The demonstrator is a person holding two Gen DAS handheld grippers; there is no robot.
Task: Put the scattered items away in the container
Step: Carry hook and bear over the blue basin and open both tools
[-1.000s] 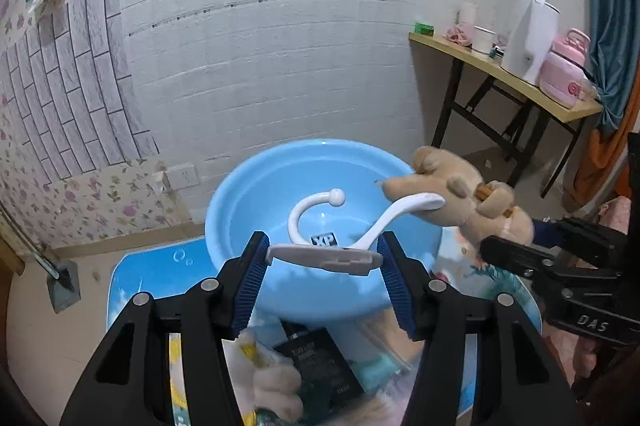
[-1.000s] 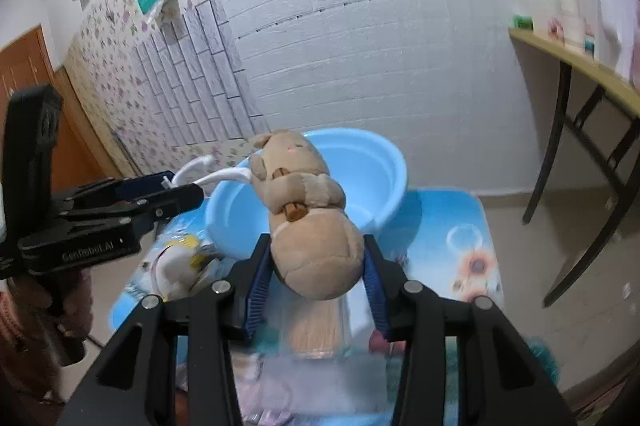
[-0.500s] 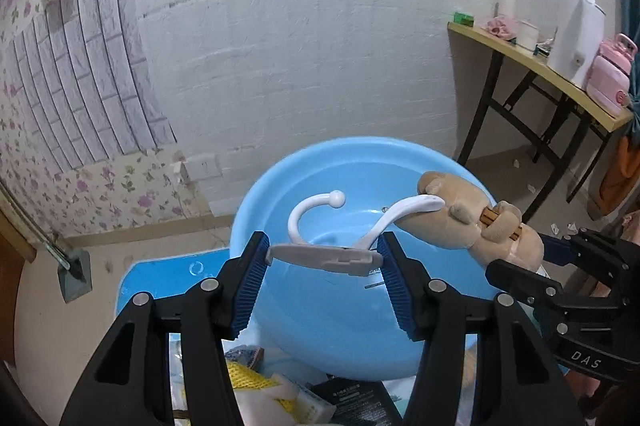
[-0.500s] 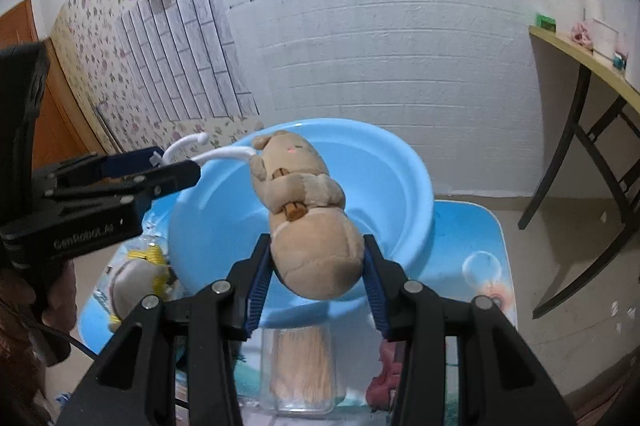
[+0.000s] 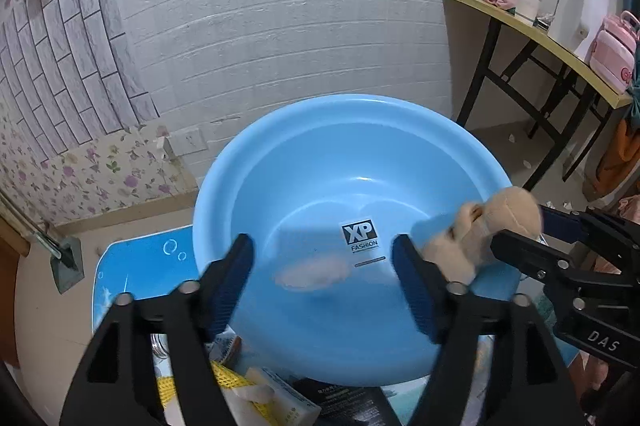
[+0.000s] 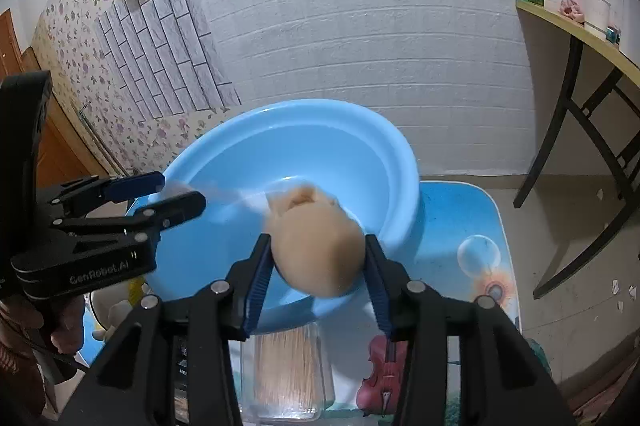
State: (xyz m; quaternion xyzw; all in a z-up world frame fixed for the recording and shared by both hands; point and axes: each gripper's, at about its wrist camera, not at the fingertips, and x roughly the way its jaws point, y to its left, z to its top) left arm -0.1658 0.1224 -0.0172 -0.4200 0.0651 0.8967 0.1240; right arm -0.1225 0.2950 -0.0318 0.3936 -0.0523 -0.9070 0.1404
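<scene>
- Over the middle of the surface (image 6: pixel 476 222), a round, smooth blue plastic basin (image 5: pixel 400 130) sits on a blue mat printed with bubbles; a black "XP FASHION" sticker (image 5: pixel 358 236) marks its floor.
- Inside it, a pale motion-blurred shape (image 5: pixel 312 272) shows between the fingers of the left gripper (image 5: pixel 322 272), whose jaws stand wide apart, gripping nothing.
- At the basin's near rim, the right gripper (image 6: pixel 318 262) has its jaws closed against the rounded body of a tan plush toy (image 6: pixel 318 258), soft and fuzzy, blurred, head down over the basin.
- Below the rim lie a clear plastic box of thin wooden sticks (image 6: pixel 286 370), a yellow mesh item (image 5: pixel 228 382) and a dark flat packet (image 5: pixel 344 402).
</scene>
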